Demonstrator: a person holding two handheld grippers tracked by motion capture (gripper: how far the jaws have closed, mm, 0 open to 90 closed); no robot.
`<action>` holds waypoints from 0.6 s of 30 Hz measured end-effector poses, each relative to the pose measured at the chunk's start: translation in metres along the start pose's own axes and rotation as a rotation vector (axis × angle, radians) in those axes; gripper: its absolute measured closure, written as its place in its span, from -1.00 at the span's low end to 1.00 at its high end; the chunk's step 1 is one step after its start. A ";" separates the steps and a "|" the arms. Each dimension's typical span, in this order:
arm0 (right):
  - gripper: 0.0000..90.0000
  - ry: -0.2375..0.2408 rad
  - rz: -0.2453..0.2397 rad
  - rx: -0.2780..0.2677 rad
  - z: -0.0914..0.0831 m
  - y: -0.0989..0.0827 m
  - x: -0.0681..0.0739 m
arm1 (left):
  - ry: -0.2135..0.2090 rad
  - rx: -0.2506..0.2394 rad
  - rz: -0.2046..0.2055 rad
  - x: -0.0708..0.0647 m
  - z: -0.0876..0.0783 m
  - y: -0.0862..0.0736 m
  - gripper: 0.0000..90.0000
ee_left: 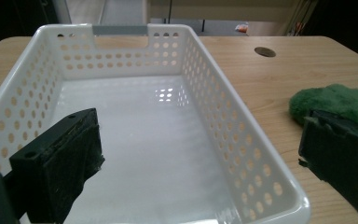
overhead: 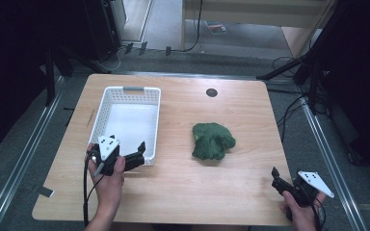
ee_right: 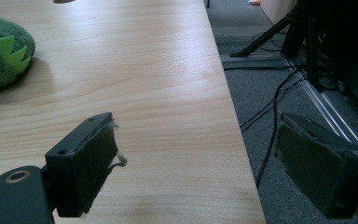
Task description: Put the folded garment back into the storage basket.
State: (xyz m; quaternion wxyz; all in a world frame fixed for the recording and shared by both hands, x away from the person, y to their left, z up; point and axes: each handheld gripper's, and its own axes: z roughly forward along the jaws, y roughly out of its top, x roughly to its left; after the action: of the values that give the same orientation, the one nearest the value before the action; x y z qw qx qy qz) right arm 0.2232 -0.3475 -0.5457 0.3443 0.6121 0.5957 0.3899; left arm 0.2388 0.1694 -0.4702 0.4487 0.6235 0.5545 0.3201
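The green plush toy (overhead: 213,140) lies loose on the desk (overhead: 183,192), a little right of centre, apart from everything else; in the right gripper view its fur and a row of light-green spikes (ee_right: 2,58) show at about 10 o'clock. From the toy, the white perforated basket (overhead: 107,101) stands at 9 o'clock, upright and empty, with a bare strip of desk between the two. The left tongs (overhead: 141,150) hover at the basket's near right corner, at about 8 o'clock from the toy, jaws spread wide with nothing between them; in the left gripper view the basket's rim (ee_left: 242,135) runs between the jaws. The right tongs (overhead: 274,174) sit at about 4 o'clock from the toy by the desk's near right corner, also wide open and empty. This looks like the approach stage, before any grasp. The next move probably calls for one pair of tongs to travel to the toy, close on a good fold of its soft body, then carry it over the basket.
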 end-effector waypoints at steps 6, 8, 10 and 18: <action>-0.70 0.000 0.002 0.000 0.000 0.000 0.000 | -0.020 -0.015 0.011 -0.011 0.007 0.002 -1.00; -0.70 0.001 -0.001 -0.002 0.000 0.000 0.000 | -0.022 -0.020 0.019 -0.014 0.007 0.003 -1.00; -0.70 0.002 0.000 -0.002 0.000 0.000 0.000 | -0.010 -0.025 0.031 -0.017 0.008 0.003 -1.00; -0.70 0.003 -0.002 -0.002 0.000 0.000 0.000 | -0.071 -0.034 0.069 -0.023 0.009 0.006 -1.00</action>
State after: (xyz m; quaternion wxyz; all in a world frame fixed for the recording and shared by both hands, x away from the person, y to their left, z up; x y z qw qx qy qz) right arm 0.2231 -0.3477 -0.5456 0.3445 0.6106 0.5963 0.3911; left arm 0.2457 0.1450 -0.4657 0.4674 0.6456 0.5106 0.3224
